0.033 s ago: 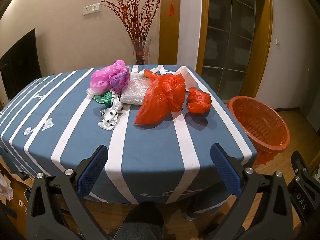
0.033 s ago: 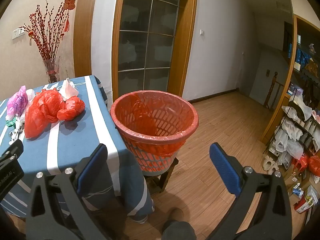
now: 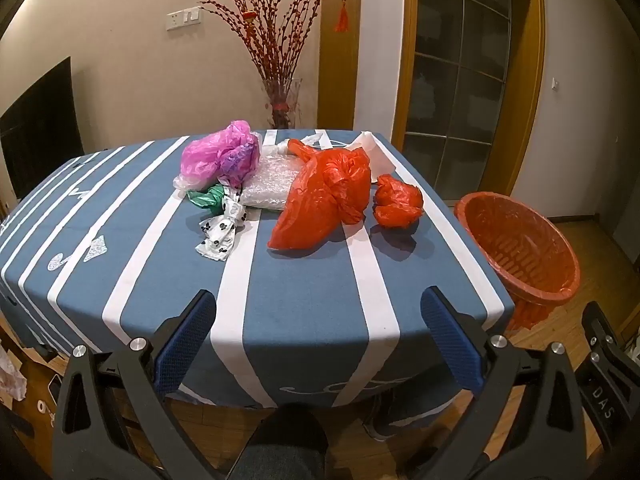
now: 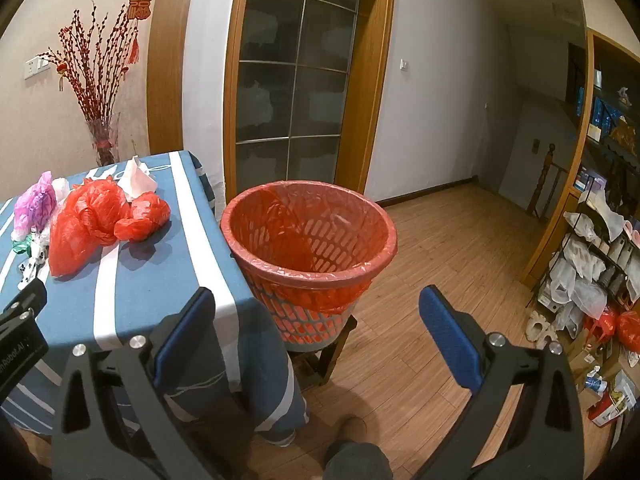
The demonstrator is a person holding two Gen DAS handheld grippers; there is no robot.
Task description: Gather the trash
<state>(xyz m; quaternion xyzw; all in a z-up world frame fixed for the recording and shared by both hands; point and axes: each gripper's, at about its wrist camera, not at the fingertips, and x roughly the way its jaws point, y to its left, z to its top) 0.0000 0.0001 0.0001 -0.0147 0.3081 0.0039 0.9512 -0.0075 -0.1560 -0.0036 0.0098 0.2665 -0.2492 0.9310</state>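
Nothing is collected yet. The trash bags [image 3: 320, 200] lie on the surface [image 3: 300, 300] at 12 o'clock, the basket [image 4: 308, 236] looks empty, and the left gripper [image 3: 318, 336] and right gripper [image 4: 316, 332] fingers are wide open, holding nothing.

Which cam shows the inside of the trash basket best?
Right wrist: the trash basket sits centred, red liner and whole interior visible. Left wrist catches it at the right edge, beside the table, partly cut off by the tablecloth corner.
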